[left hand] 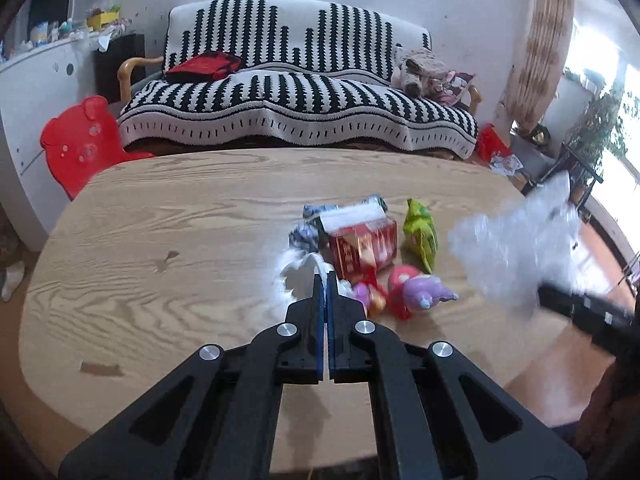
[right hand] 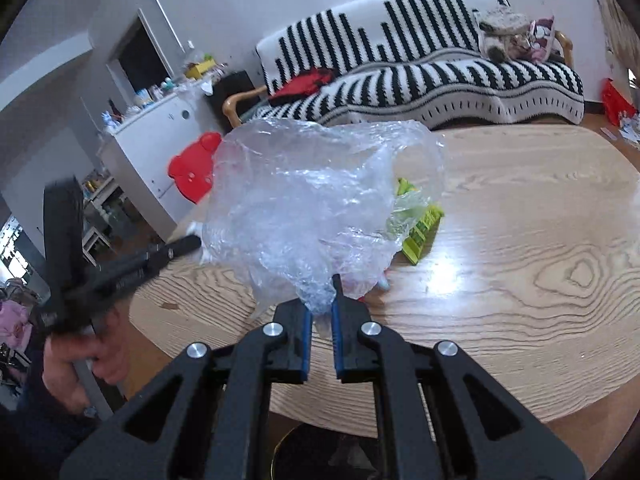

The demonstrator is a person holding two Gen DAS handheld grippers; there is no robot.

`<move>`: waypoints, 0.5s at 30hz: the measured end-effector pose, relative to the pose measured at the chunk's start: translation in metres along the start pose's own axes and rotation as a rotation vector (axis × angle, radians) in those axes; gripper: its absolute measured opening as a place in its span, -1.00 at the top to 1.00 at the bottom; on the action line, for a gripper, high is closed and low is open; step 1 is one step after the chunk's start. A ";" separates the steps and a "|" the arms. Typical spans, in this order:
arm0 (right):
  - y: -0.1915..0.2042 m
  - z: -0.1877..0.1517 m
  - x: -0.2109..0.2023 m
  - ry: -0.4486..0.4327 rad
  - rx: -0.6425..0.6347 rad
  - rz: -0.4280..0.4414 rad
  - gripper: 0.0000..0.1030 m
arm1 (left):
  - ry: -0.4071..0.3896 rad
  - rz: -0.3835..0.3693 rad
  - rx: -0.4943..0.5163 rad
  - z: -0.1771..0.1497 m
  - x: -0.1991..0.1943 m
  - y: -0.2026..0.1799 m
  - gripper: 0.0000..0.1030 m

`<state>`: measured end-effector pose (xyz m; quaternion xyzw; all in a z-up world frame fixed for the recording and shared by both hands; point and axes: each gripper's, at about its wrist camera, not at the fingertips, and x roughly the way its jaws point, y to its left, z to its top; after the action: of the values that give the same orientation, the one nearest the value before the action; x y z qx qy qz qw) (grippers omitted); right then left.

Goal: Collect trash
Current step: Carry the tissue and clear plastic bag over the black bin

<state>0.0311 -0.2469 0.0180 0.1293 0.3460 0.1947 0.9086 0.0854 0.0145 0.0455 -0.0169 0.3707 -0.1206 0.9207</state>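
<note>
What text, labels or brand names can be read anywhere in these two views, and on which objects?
None legible.
Red carton: gold print, blurred.
Green snack packet: markings too small to read.
Blue-and-white wrapper: pattern only, unreadable.
Clear plastic bag: unprinted.

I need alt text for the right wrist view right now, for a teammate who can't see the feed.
The right gripper holds a crumpled clear plastic bag pinched between its fingers, lifted above a wooden table. A green snack packet lies on the table behind the bag, and a black-and-white striped sofa stands beyond.
</note>
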 end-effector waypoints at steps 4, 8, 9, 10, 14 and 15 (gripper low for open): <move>0.003 -0.008 -0.016 0.003 -0.007 0.016 0.83 | 0.004 -0.001 0.047 -0.024 -0.024 -0.009 1.00; 0.008 -0.018 -0.026 0.005 -0.010 0.016 0.83 | 0.029 -0.008 0.076 -0.055 -0.036 -0.019 1.00; 0.009 -0.022 -0.029 0.010 -0.010 0.013 0.83 | 0.043 -0.011 0.090 -0.065 -0.038 -0.022 1.00; 0.010 -0.028 -0.031 0.018 -0.009 0.013 0.83 | 0.054 -0.017 0.101 -0.073 -0.040 -0.025 1.00; 0.019 -0.054 -0.037 0.053 -0.020 0.018 0.83 | 0.105 -0.029 0.144 -0.110 -0.048 -0.036 1.00; 0.021 -0.064 -0.039 0.067 -0.026 0.019 0.83 | 0.132 -0.045 0.149 -0.123 -0.048 -0.039 1.00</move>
<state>-0.0447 -0.2384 0.0016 0.1140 0.3724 0.2120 0.8963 -0.0410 -0.0047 -0.0065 0.0512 0.4200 -0.1693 0.8901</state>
